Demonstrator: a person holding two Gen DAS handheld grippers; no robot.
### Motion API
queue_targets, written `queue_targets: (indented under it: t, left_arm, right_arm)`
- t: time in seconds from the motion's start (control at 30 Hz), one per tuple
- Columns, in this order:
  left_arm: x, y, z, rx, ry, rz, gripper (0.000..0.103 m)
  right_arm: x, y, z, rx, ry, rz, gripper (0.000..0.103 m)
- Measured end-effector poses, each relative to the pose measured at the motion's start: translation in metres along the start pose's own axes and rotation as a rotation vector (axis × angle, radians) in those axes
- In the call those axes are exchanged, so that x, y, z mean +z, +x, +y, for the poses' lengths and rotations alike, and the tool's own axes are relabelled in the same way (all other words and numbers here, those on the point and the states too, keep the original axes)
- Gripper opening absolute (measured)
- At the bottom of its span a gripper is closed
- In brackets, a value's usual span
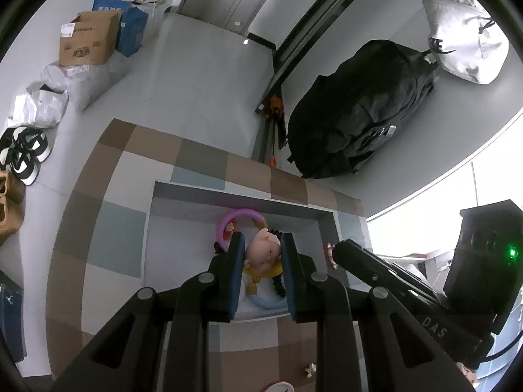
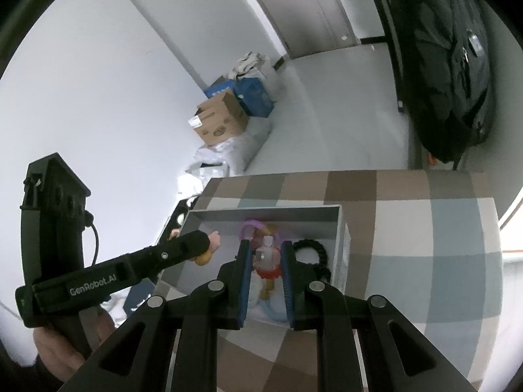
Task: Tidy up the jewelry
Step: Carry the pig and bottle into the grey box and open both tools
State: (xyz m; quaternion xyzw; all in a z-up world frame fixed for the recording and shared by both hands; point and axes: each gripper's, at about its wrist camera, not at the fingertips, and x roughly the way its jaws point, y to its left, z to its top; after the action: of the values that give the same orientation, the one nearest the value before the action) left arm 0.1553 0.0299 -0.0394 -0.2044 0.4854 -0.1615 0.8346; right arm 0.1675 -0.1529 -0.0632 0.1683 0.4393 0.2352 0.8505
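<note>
Now your left gripper [image 1: 262,254] sits over the grey box [image 1: 235,196], its blue pads clenched on the cartoon-boy charm [image 1: 263,251], bald head squeezed between them, yellow body just below. From the left wrist view, the pink ring [image 1: 240,217] curls away at 11 o'clock from the charm's head, and a pale blue ring [image 1: 266,302] shows at 6 o'clock beneath it, low in the box. The box rests on the checked cloth [image 1: 108,215], brown, cream and blue squares all round it.

Over on your right, the right gripper [image 2: 265,258] has its jaws closed on a small clear-and-red charm [image 2: 266,254], pinched between the pads above the box floor. In the right wrist view, a black braided cord [image 2: 310,248] lies coiled at 3 o'clock from that charm, close to the box's right wall [image 2: 341,245]. At 9 o'clock, your left gripper reaches in across the box's left side with the boy charm's pink head poking past its tip.

Beyond the table edge, at 12 o'clock in the left view, a black backpack [image 1: 362,111] lies on the floor. Cardboard boxes [image 1: 88,39] stand at 10 o'clock against the wall, with black-and-white shoes [image 1: 23,153] at 9 o'clock.
</note>
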Motion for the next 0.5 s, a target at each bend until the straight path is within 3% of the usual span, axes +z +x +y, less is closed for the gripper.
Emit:
queue_targets:
  t: [0.43,0.5]
  left_arm:
    - [0.002,0.011,0.004,-0.012,-0.029,0.023,0.017]
    - [0.001,0.009,0.005,0.013,-0.034,-0.001,0.018]
  right_arm:
    - [0.0,0.004,-0.001,-0.005,0.032,0.011,0.019]
    - [0.0,0.003,-0.001,-0.005,0.04,-0.001,0.019]
